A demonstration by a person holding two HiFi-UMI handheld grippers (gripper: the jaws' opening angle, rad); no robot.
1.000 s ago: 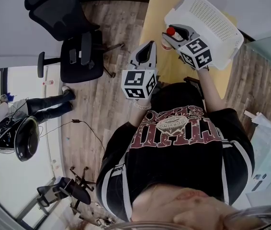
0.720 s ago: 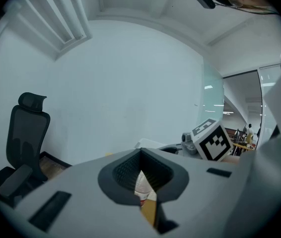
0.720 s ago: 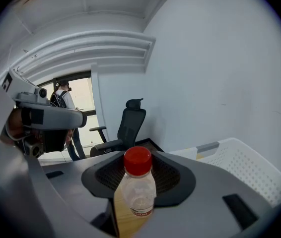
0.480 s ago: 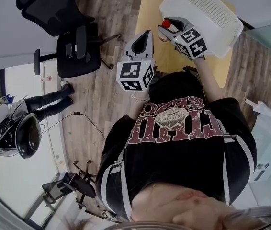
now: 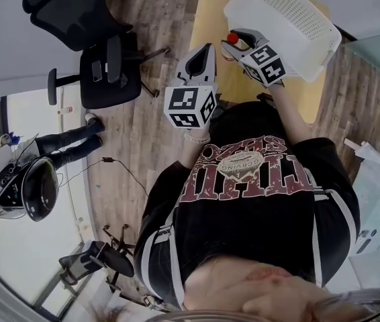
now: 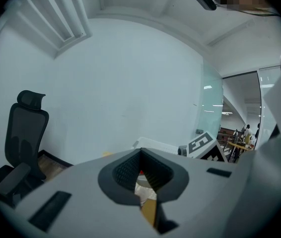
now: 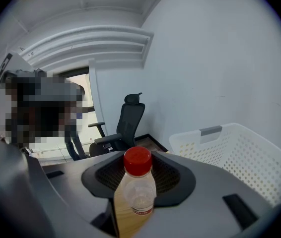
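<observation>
**Bottle (image 7: pixel 136 185) carried nearer basket (image 5: pixel 297 15)**

My right gripper (image 5: pixel 238 42) stays clamped on the red-capped bottle, upright above the yellow table (image 5: pixel 215 12). Since a second ago the white basket fills more of its view, and the grip looks steady. My left gripper (image 5: pixel 205 51) hovers beside it, jaws nearly together and empty.

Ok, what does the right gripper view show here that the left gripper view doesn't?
Only the right gripper view: the right gripper clamped on a clear bottle with a red cap, and the perforated wall of the white basket.
Only the left gripper view: the left gripper with its jaws together on nothing, the right gripper's marker cube, and a glass partition.
Both: the black office chair, the white wall and a strip of wooden table below the jaws.
</observation>
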